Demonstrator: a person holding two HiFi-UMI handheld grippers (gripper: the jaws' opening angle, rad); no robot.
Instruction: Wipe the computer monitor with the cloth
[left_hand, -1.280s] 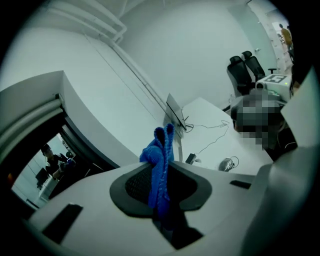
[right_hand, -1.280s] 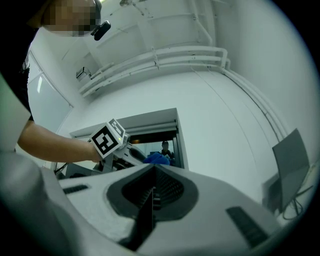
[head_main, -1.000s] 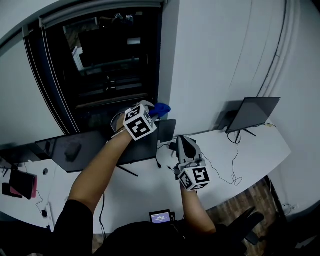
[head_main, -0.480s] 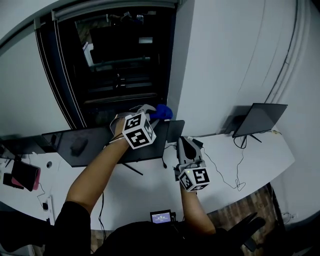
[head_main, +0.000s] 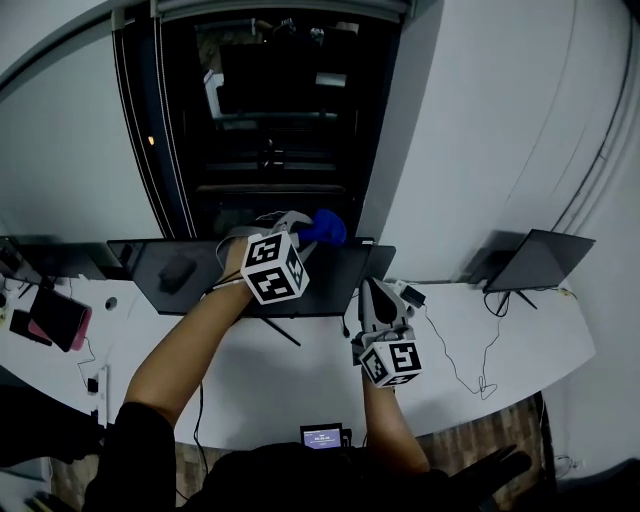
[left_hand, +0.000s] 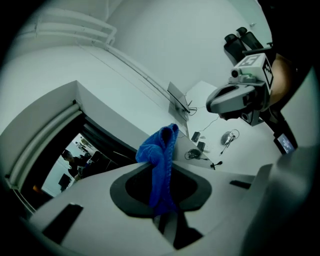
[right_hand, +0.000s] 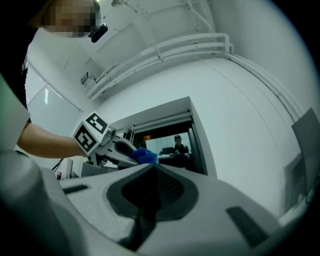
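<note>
White walls and a dark window opening (head_main: 265, 120) are seen behind a long white desk (head_main: 300, 370), on which a wide black computer monitor (head_main: 330, 280) is stood on its stand. A blue cloth (head_main: 322, 228) is held just above the monitor's top edge, near its middle; whether it touches the screen cannot be told.

The cloth is clamped in the left gripper (head_main: 305, 232), which is raised in front of the upper part of the monitor. In the left gripper view the jaws are seen closed on the cloth, with a bunched fold standing out beyond the tips and the rest hanging down between the pads.

The right gripper (head_main: 375, 295) is held lower and to the right, over the desk just in front of the monitor's right end and well apart from the cloth. In the right gripper view its jaws are seen pressed together with nothing between them.

A second dark screen (head_main: 540, 258) is stood at the far right of the desk, with cables (head_main: 470, 360) trailed in front of it. A pink-edged device (head_main: 58, 315) is laid at the left end, and a small lit display (head_main: 322, 435) is seen at the near edge.
</note>
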